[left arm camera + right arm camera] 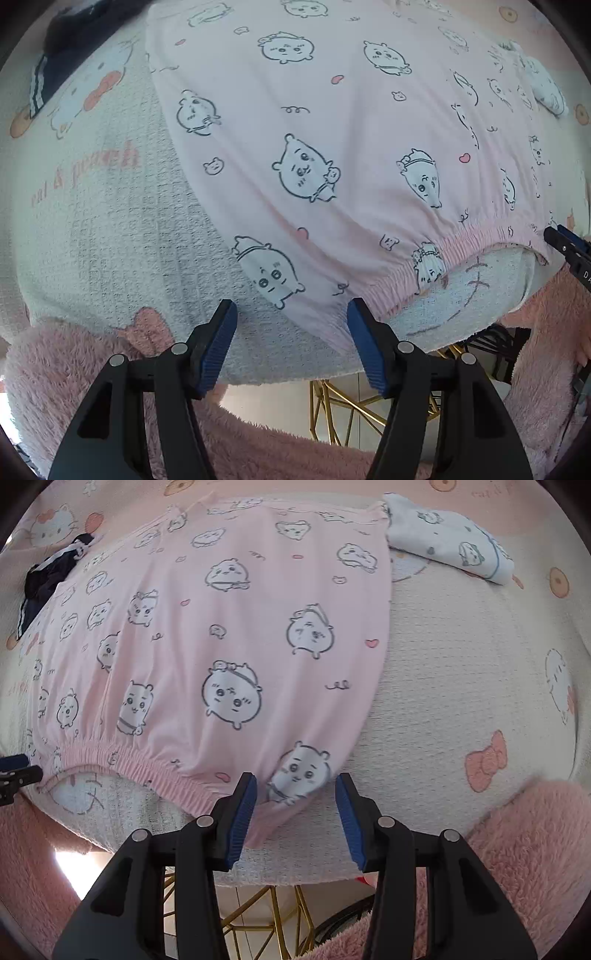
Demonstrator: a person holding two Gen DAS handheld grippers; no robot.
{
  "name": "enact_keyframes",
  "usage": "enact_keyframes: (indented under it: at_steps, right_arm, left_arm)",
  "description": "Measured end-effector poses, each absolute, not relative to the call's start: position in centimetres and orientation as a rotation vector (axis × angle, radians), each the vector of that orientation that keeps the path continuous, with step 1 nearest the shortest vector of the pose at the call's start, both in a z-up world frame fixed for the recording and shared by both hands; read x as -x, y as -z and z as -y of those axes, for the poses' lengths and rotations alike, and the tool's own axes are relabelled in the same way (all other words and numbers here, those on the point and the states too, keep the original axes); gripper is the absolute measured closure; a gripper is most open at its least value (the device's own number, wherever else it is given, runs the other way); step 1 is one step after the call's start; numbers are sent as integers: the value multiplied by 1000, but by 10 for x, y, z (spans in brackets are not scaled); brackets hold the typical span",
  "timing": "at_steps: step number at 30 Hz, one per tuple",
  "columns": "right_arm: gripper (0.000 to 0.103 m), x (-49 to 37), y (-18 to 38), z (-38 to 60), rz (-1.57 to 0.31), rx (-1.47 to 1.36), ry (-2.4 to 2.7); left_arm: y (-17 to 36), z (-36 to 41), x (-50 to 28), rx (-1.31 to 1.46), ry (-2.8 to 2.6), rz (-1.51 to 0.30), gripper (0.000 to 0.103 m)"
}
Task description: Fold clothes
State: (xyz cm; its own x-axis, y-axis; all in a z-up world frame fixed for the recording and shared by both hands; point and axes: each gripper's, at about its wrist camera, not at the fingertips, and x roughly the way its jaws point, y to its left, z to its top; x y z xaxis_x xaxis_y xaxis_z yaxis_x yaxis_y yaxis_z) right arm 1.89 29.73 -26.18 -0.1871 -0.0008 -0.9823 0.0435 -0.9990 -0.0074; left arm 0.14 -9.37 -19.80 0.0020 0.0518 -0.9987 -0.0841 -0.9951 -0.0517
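Pink printed garment (229,635) lies spread flat on the cream towel (461,686), its elastic waistband (122,760) along the edge nearest you. Take the waistband as your landmark. Your left gripper (291,332) hangs over one end of it, jaws spread, nothing pinched; the corner sits just inside the right-hand pad. Your right gripper (295,805) hangs over the other end, jaws also apart, the corner between them but not pressed. Beyond the far hem lie a folded white piece (450,535) and a dark garment (48,576).

Step, as I read it: taking hold of both waistband corners for the first fold. Next, lower both, close on the elastic only, not the towel beneath.
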Motion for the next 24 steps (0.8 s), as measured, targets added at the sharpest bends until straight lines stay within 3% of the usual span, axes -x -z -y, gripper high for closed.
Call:
enact_keyframes:
  at_steps: [8,12,18,21,24]
  right_arm:
    - [58,13,248,-273,-141,-1888,2363]
    - [58,37,239,-271,-219,-1830,2400]
    - [58,53,267,-298,-274,-1902,2373]
    - [46,49,268,-312,-273,-1903,2389]
    - [43,47,267,-337,-187,-1961,2409]
  left_arm:
    - [164,65,42,1850,-2295,40,39]
    - [173,70,71,1889,-2298,-14,39]
    - [196,108,75,2004,-2254,-44,39]
    - [198,130,64,2017,-2263,-79,39]
    - [197,153,56,2077,-2282,-126,39]
